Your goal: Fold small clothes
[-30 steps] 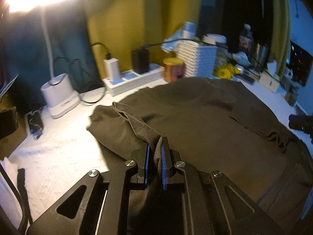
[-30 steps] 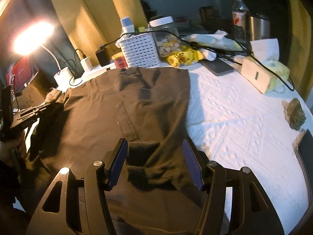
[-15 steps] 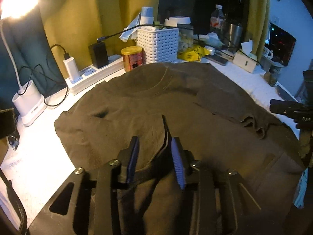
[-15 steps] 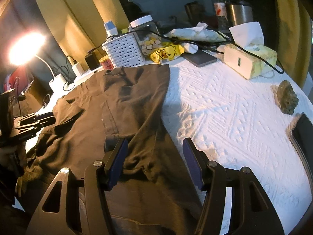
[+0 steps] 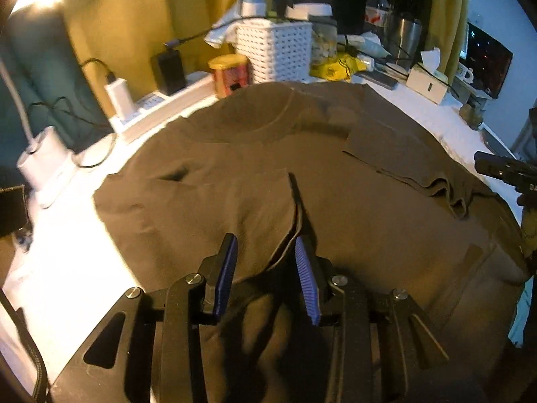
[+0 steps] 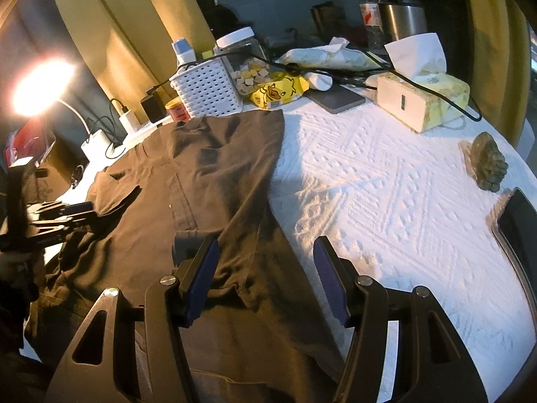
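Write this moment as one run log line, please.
left gripper: open, over folded sleeve | right gripper: open, over T-shirt edge | phase: sleeves folded in

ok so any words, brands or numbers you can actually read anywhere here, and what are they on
None reads clearly.
Yellow duck-print snack bag: a cartoon duck, lettering blurred.
Clear plastic water bottle: red and white label, too small.
Pale yellow tissue pack: faint print, unreadable.
Round orange-red tin: blurred.
Dark screen: red specks, no legible characters.
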{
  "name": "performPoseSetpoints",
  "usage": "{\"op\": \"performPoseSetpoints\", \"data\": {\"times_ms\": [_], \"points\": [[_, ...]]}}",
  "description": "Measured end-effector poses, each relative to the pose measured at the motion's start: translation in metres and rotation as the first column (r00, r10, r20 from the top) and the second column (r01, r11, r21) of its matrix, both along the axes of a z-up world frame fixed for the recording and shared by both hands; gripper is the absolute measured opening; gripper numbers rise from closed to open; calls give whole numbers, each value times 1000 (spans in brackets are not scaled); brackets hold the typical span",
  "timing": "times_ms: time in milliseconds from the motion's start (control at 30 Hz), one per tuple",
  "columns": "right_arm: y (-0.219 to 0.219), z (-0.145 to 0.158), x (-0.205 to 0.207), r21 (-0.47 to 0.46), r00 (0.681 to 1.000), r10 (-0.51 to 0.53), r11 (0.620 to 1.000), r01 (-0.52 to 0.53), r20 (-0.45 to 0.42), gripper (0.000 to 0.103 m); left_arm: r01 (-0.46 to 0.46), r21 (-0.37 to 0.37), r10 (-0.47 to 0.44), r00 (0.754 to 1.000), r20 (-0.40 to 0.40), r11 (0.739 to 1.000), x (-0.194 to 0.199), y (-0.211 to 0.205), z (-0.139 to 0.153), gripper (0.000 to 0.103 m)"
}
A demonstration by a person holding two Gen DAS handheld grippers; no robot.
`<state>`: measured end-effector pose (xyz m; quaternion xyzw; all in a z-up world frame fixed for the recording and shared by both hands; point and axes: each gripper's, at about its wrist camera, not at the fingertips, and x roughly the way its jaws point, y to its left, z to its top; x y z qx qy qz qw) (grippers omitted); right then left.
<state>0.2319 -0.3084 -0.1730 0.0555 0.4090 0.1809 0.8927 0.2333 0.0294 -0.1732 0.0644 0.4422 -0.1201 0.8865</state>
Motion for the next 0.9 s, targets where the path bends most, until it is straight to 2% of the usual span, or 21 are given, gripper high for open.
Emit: {"op": "performPoseSetpoints", "data": {"times_ms": [133, 200, 233, 300, 400, 567, 667, 767, 900], "points": [[8, 0, -1, -9, 1000, 15, 1000, -15, 0, 62, -87, 9, 87, 996, 27, 996, -18, 31, 10, 37], [14, 1, -2, -15, 1000, 30, 999, -30, 2, 62, -139, 1, 139, 990, 24, 990, -26, 49, 8, 68], [18, 2, -2, -18, 999, 38, 999, -37, 3, 62, -166, -15, 166, 986, 19, 986, -29, 58, 5, 71], [25, 3, -4, -22, 999, 51, 998, -51, 6, 62, -208, -67, 208, 978, -9, 976, -36, 73, -1, 72], [33, 5, -6, -31, 998, 66, 997, -66, 8, 62, -203, -122, 201, 979, -28, 971, -44, 76, -5, 72], [41, 8, -11, -43, 997, 70, 997, -70, 10, 62, -103, -132, 105, 994, 6, 986, -50, 54, -3, 72], [42, 10, -15, -49, 998, 68, 997, -67, 11, 62, -98, -125, 92, 995, -48, 987, -41, 49, -17, 72], [40, 11, -18, -56, 998, 62, 997, -62, 10, 62, -84, -177, 72, 995, -72, 981, -38, 46, -24, 72], [34, 8, -19, -72, 999, 39, 997, -39, 6, 62, 15, -242, -31, 998, -60, 970, -49, 28, -16, 71]]}}
